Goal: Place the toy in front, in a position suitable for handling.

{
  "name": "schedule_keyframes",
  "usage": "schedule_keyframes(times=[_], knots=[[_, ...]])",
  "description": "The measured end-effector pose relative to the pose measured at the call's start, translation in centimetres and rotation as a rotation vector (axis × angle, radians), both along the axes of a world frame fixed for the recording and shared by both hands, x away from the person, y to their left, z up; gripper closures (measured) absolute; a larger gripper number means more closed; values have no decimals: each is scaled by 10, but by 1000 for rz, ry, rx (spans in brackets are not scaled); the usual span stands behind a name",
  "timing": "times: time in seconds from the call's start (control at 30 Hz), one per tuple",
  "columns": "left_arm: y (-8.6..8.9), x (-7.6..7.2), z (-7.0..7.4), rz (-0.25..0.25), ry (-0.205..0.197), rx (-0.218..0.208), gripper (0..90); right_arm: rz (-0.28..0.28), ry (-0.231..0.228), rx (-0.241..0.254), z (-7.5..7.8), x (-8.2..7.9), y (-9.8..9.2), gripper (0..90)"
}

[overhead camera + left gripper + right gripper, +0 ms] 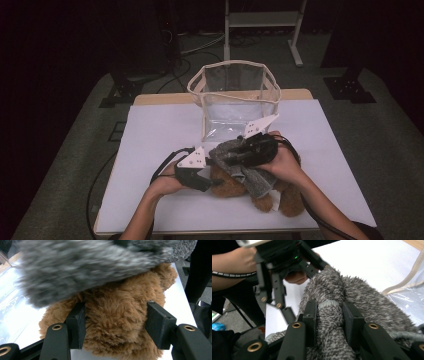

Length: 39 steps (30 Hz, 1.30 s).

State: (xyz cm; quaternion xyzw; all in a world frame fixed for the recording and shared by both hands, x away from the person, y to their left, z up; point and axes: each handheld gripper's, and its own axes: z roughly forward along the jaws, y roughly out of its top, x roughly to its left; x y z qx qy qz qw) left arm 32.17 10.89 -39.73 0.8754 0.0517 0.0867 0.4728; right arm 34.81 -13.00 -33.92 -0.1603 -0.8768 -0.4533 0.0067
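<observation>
A: Bear (235, 184) lies at the near table (150, 135) edge. Left gripper (115, 322) pinches its plush, right gripper (329, 315) clamps the grey cloth (362, 297).

B: Risk: plush compresses, bear slips out when the cloth is tugged. Bag (235, 95) just behind, room left.

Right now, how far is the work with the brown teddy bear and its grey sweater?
Done: little can be told; the sweater lies bunched over the bear.
In hand: the right gripper pinches a fold of the sweater; the left gripper has bear fur between its fingers, pressing it.
Left: working the sweater along the bear; the clear bag behind stands open.
</observation>
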Motion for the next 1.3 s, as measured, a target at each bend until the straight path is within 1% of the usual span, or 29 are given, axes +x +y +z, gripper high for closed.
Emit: schedule_keyframes(times=[0.1,0.17,0.23,0.27,0.3,0.37,0.43,0.47,0.5,0.53,0.57,0.63,0.7,0.73,0.77,0.8,0.83,0.87,0.93,1.0,1.07,1.13,1.2,1.27,1.3], knots=[[-1,-1,1,0,-14,17,395,-5,10,0,-1,9,2,667],[-1,-1,1,-3,-19,18,394,-19,15,0,-1,14,1,667],[-1,-2,1,-8,-19,18,392,-41,15,-6,0,18,-3,667],[-1,-2,1,-8,-19,18,392,-41,15,-6,0,18,-3,667],[-1,-2,1,-18,-19,19,393,-62,17,-14,0,21,-8,667],[-1,-3,1,-23,-20,20,391,-86,20,-33,0,23,-14,668],[-1,-3,2,-24,-18,20,386,-93,25,-49,0,21,-18,668],[-1,-3,2,-24,-18,20,382,-93,25,-49,0,21,-18,668],[1,-2,4,-20,-14,18,373,-95,25,-66,0,16,-22,671],[1,-2,4,-20,-14,18,362,-97,28,-68,0,14,-23,672],[4,-1,6,-12,2,-3,350,-98,29,-69,-1,10,-25,673],[5,0,8,-1,7,-33,331,-93,31,-62,-2,4,-28,674],[5,0,9,3,7,-42,319,-83,34,-53,-4,-4,-29,675],[5,0,9,3,7,-42,320,-83,34,-53,-4,-4,-29,675],[2,-2,9,-9,6,-42,321,-71,36,-50,-5,-13,-27,675],[2,-2,9,-9,6,-42,328,-71,36,-50,-5,-13,-27,675],[0,-3,9,-25,10,-32,342,-60,31,-62,-4,-19,-25,676],[-3,-5,7,-42,10,-17,349,-57,27,-72,-2,-21,-24,676],[-4,-7,7,-45,4,-8,356,-64,22,-81,2,-23,-21,677],[-4,-8,8,-50,1,-4,365,-63,12,-82,7,-20,-18,677],[-4,-8,8,-55,-6,-1,368,-70,21,-66,10,-15,-13,677],[-6,-11,8,-71,-25,16,368,-78,27,-62,11,-7,-8,678],[-7,-12,9,-74,-26,22,368,-81,45,-59,9,1,0,678],[-7,-13,9,-74,-26,24,368,-81,44,-64,8,4,3,678],[-7,-12,9,-72,-26,28,368,-84,67,-88,3,9,11,677]])
